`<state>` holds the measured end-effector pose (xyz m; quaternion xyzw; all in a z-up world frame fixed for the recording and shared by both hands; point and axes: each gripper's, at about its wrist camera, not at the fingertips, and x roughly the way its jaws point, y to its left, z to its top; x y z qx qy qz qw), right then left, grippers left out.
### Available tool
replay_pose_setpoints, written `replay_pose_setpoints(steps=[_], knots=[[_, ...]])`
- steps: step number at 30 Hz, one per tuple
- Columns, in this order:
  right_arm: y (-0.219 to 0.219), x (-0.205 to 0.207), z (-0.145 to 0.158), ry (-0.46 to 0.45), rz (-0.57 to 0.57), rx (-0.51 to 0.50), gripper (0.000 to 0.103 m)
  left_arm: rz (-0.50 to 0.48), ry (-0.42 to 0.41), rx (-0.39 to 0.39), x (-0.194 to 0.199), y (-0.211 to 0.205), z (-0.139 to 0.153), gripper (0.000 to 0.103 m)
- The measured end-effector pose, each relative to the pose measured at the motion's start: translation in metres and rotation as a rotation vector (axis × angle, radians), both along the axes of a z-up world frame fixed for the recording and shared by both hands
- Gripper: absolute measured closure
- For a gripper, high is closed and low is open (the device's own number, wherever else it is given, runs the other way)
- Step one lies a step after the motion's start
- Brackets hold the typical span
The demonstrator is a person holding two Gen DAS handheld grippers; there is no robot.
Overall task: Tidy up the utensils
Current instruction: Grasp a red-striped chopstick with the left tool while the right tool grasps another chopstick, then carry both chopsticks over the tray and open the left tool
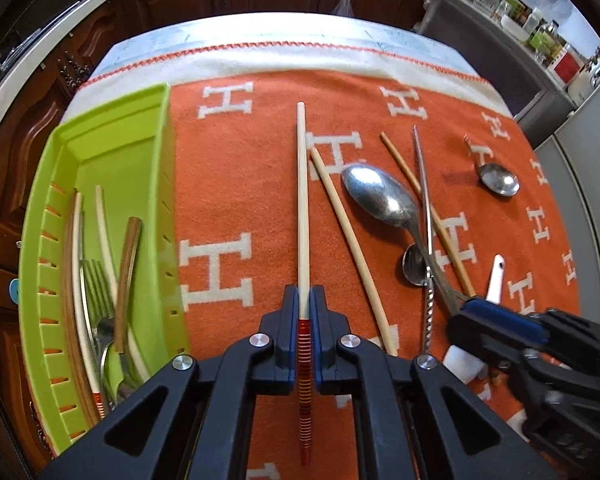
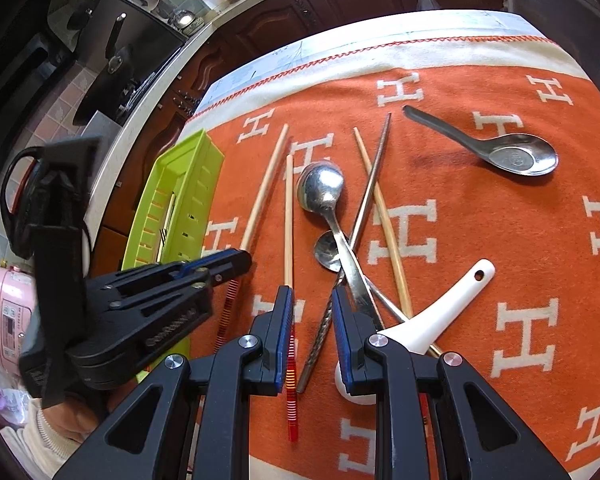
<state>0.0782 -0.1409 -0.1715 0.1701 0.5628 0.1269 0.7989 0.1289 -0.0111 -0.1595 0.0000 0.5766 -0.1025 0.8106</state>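
One green tray [image 1: 162,168] holds forks and chopsticks. Four spoons lie on the cloth [image 1: 240,152]. Left gripper [image 1: 304,300] clamps a chopstick [image 1: 302,184]; right gripper [image 2: 310,312] gapes narrowly.

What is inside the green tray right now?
The green tray holds pale chopsticks, a brown wooden stick and metal forks, heaped at its near end. The left gripper hides whatever lies nearest the camera.

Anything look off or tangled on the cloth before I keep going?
Yes: the loose utensils are heaped crosswise. The large metal spoon lies over a smaller spoon and the twisted metal chopstick, and its handle crosses a wooden chopstick. Nothing looks damaged or spilled.
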Motion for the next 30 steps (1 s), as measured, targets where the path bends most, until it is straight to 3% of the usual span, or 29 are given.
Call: replay_pose_setpoints(steps=[5,12,17,21,24,26,30], knots=[[0.017,0.005,-0.005,0.006,0.037,-0.032,0.083,0.014,-0.043,-0.043,-0.008,0.011,0.027,0.1],[0.044,0.016,-0.015,0.009,0.088,-0.101,0.083,0.084,-0.123,-0.04,-0.022,0.046,0.07,0.1],[0.066,0.019,-0.026,0.003,0.12,-0.224,0.083,0.147,-0.143,-0.008,-0.031,0.077,0.082,0.1],[0.085,0.015,-0.027,-0.054,0.147,-0.35,0.083,0.189,-0.139,0.013,-0.037,0.098,0.081,0.1],[0.096,0.012,-0.028,-0.087,0.145,-0.438,0.096,0.203,-0.132,0.013,-0.04,0.107,0.079,0.1],[0.096,0.011,-0.027,-0.082,0.132,-0.429,0.097,0.203,-0.129,0.012,-0.043,0.109,0.078,0.1],[0.088,0.011,-0.02,-0.042,0.107,-0.312,0.098,0.198,-0.132,0.012,-0.047,0.112,0.079,0.099]])
